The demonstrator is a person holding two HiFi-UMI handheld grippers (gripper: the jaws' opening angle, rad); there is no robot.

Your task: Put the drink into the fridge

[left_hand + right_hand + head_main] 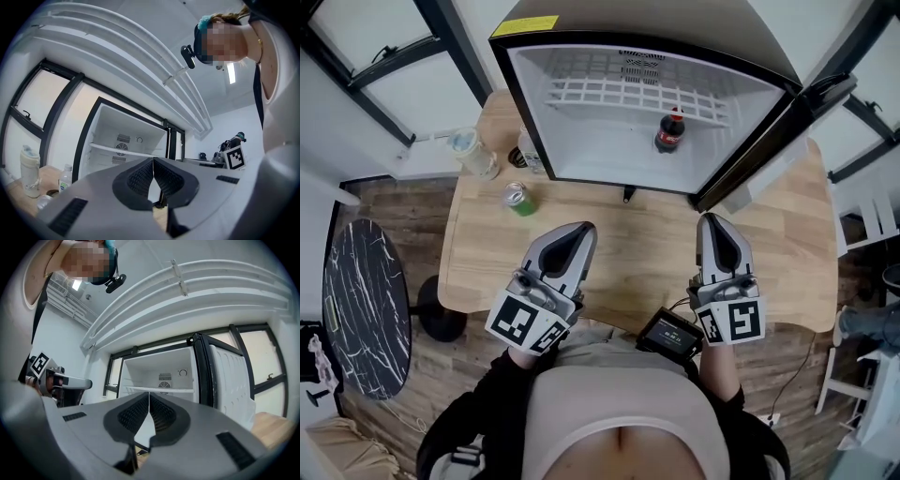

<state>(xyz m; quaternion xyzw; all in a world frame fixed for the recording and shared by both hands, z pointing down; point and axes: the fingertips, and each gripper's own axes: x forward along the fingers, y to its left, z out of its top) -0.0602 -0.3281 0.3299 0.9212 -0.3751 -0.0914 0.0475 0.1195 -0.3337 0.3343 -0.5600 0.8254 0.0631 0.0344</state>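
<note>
A dark cola bottle (670, 130) with a red cap stands upright inside the open fridge (534, 103), on its floor at the right. A green can (519, 198) stands on the wooden table (628, 253) in front of the fridge's left corner. My left gripper (584, 228) hovers over the table to the right of the can, jaws shut and empty; in the left gripper view its pads (140, 176) meet. My right gripper (713, 218) is shut and empty too, below the fridge's right corner. Both point at the fridge interior (159, 376).
The fridge door (769, 141) swings out to the right. A small water bottle (528, 150) and a clear lidded tumbler (473, 153) stand left of the fridge. A black device (670, 333) sits at the table's near edge. A round dark marble table (366, 309) is at the left.
</note>
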